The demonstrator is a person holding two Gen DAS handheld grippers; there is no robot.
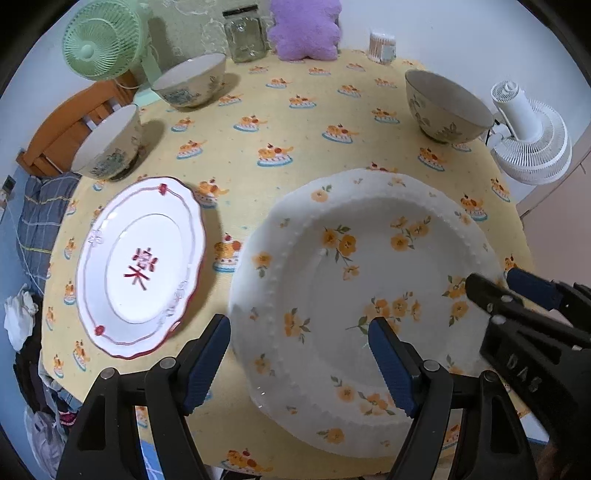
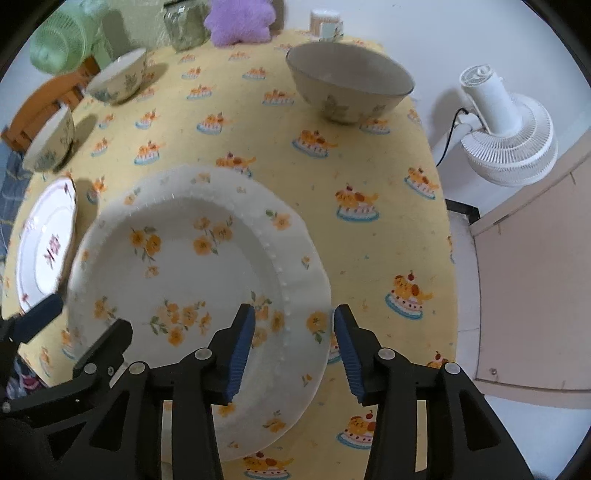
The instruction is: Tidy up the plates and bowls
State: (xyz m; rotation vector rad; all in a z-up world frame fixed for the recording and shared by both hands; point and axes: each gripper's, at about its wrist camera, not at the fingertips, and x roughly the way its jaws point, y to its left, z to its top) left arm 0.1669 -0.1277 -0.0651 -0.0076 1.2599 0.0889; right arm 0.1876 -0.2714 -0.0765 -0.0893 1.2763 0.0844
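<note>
Yellow cloth printed with small cat-and-cake figures covers the desk point(image 1: 258, 122), soft and slightly fuzzy under glossy ceramic. The left gripper point(image 1: 299, 365) has its ribbed blue jaws spread wide, one on each side of the near left rim of the large floral plate point(image 1: 354, 280), pinching nothing. This plate is white, scalloped, with a beaded ring and orange flowers. Left of those jaws lies the red-rimmed plate point(image 1: 142, 266), oval and wavy-edged, bearing a red Chinese character that cannot be read clearly. The right gripper point(image 2: 295, 354) stands with jaws parted astride the floral plate's right rim, the pads not pressing it. Beyond the jaws stand three rounded, leaf-patterned bowls: the two left bowls point(image 1: 147, 122) and the right bowl point(image 2: 349, 86). Only the left view shows raised letters "DAS" on the other gripper's black body; only the right view shows a beige panel beyond the desk's edge. Both show a white fan point(image 2: 506, 136), a green fan point(image 1: 101, 44) and a purple plush cushion point(image 1: 304, 27).
</note>
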